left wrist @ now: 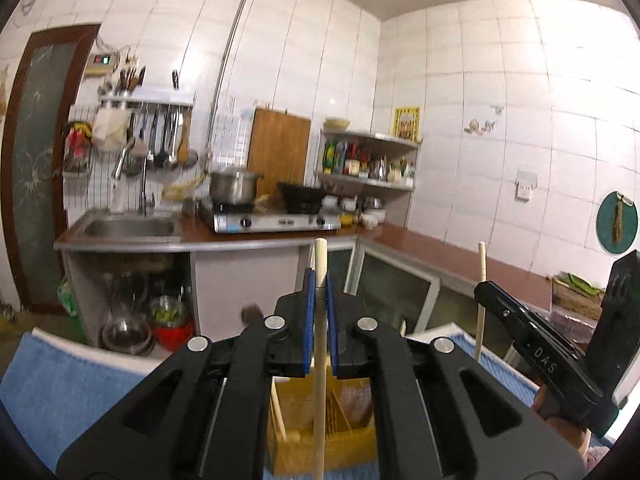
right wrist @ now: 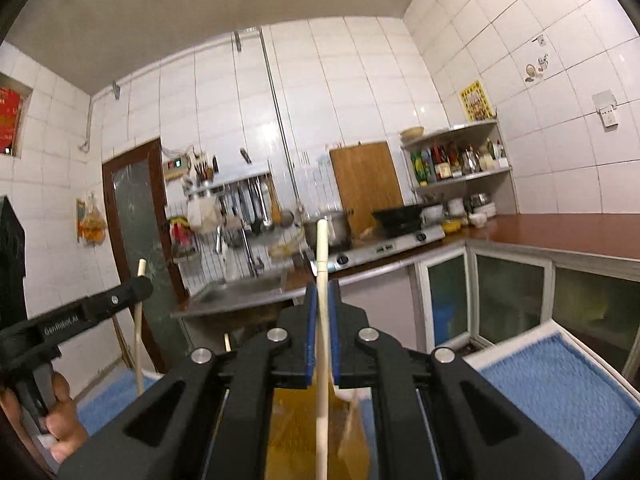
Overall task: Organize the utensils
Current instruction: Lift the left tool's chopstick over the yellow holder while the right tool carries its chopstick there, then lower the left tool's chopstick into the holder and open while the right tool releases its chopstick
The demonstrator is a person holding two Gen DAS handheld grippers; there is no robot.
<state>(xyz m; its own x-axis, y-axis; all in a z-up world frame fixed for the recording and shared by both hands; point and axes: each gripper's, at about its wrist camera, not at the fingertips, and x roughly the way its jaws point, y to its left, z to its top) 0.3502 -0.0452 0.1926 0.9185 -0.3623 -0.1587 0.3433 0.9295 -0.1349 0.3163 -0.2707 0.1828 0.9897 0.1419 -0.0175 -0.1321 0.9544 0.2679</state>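
Each claw, left point(left wrist: 321, 300) and right point(right wrist: 322, 320), grips one upright chopstick point(left wrist: 320, 264); I would lower both straight into the wooden organizer point(left wrist: 340, 420).

1. Open air lies ahead of both grippers, up to the countertop point(left wrist: 440, 248).
2. Below, the wooden utensil organizer point(left wrist: 344, 412) on the blue towel point(right wrist: 560, 384) blocks descent.
3. The right gripper point(left wrist: 486, 292) crowds the left gripper point(left wrist: 320, 280) sideways.
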